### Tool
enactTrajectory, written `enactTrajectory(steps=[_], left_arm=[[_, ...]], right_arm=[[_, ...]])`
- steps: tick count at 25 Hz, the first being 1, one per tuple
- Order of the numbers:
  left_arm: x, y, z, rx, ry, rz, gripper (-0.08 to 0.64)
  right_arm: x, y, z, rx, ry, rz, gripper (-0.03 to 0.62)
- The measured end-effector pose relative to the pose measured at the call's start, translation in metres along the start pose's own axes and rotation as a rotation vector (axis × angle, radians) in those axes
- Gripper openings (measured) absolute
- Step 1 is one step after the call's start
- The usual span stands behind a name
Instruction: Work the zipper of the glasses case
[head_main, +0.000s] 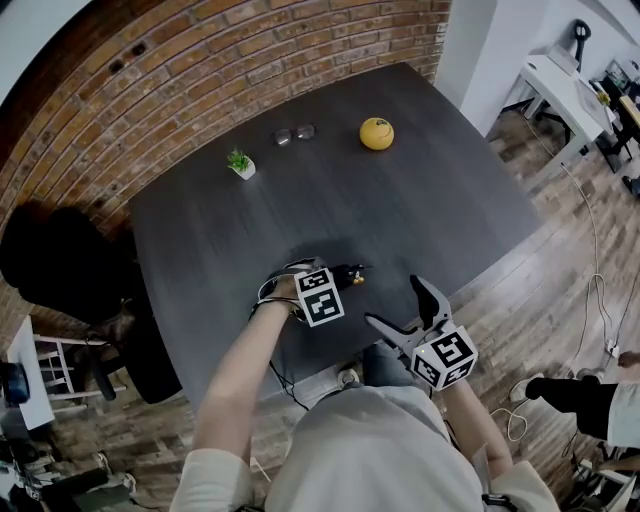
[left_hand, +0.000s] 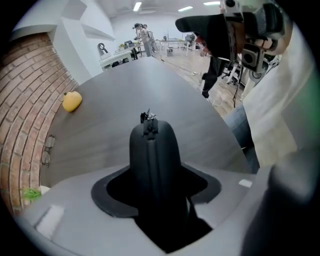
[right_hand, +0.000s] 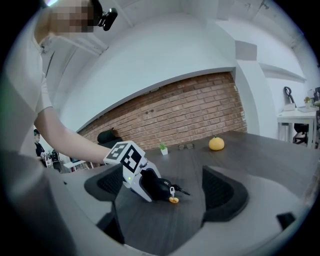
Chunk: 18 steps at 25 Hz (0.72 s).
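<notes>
We point the left gripper (left_hand: 156, 187) steeply down over the glasses case (left_hand: 152, 145) near the table's (head_main: 400, 200) front edge, jaws clamped on its sides to pin it (zipper pull (left_hand: 148, 118) left free). The right gripper (head_main: 393, 302), nearly level beside it, gapes empty, likely awaiting the pull.

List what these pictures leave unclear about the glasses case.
- Head view: the left gripper covers most of the glasses case.
- Left gripper view: black pads against the black case, so contact is unclear.
- Right gripper view: zipper too small to tell zipped from unzipped.
</notes>
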<state>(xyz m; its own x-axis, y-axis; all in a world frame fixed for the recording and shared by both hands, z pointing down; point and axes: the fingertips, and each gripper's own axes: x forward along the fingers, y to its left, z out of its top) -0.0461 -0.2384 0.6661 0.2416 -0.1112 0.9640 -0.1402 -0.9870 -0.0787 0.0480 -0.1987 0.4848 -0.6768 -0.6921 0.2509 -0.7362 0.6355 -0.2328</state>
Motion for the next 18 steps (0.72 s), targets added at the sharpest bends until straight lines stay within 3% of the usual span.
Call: enactTrajectory(steps=[8,18], left_arm=[[-0.063,-0.016,0.025,-0.223,-0.336,-0.077,0.272],[-0.134,-0.049,0.035,-0.422,-0.714,-0.154,0.273]], right_arm=[[0.003,0.01,0.005,-0.075,0.026,0.05,0.462],[0.02,0.035,0.018,-0.351,0.177,0.23,0.46]])
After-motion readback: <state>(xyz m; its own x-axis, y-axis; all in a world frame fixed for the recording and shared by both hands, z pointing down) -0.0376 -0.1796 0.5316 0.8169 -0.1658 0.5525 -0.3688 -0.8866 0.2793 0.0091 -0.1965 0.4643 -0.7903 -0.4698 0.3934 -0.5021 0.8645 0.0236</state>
